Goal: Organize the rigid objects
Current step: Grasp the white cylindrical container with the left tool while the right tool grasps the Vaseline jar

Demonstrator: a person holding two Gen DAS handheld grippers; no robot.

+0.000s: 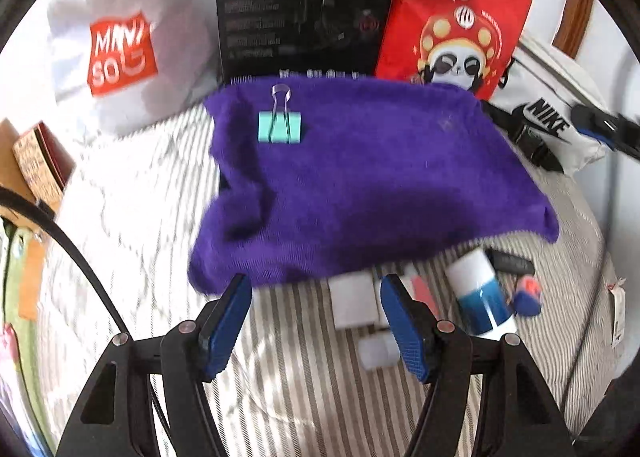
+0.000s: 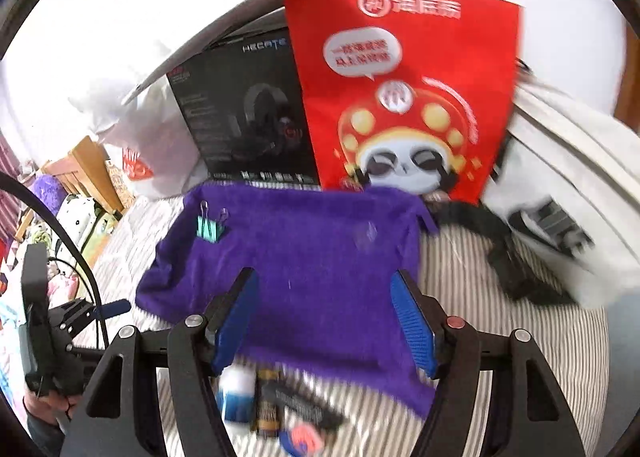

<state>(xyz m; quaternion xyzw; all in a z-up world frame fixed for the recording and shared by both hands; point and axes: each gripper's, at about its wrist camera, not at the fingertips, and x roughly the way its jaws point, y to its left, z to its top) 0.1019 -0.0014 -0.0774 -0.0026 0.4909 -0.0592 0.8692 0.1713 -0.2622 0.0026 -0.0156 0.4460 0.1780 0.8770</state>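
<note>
A purple cloth [image 1: 360, 185] lies spread on the striped bedding, and a teal binder clip [image 1: 279, 125] rests on its far left corner. The same purple cloth [image 2: 304, 257] and teal binder clip [image 2: 210, 229] show in the right wrist view. My left gripper [image 1: 316, 289] is open at the cloth's near edge, nothing between its fingers. Just right of it lie a white block [image 1: 354, 301], a white-and-blue tube [image 1: 480, 297] and a small blue-and-orange piece [image 1: 528, 295]. My right gripper [image 2: 322, 285] hangs open over the cloth, empty. Below it lie the white-and-blue tube [image 2: 238, 393] and a dark flat item [image 2: 304, 405].
A black headset box [image 1: 304, 5], a red panda bag [image 1: 456, 21] and a white shopping bag [image 1: 120, 37] stand behind the cloth. A white sports bag with black straps [image 1: 548, 125] lies at the right. The left gripper's frame [image 2: 44, 333] and a hand show at the right view's left edge.
</note>
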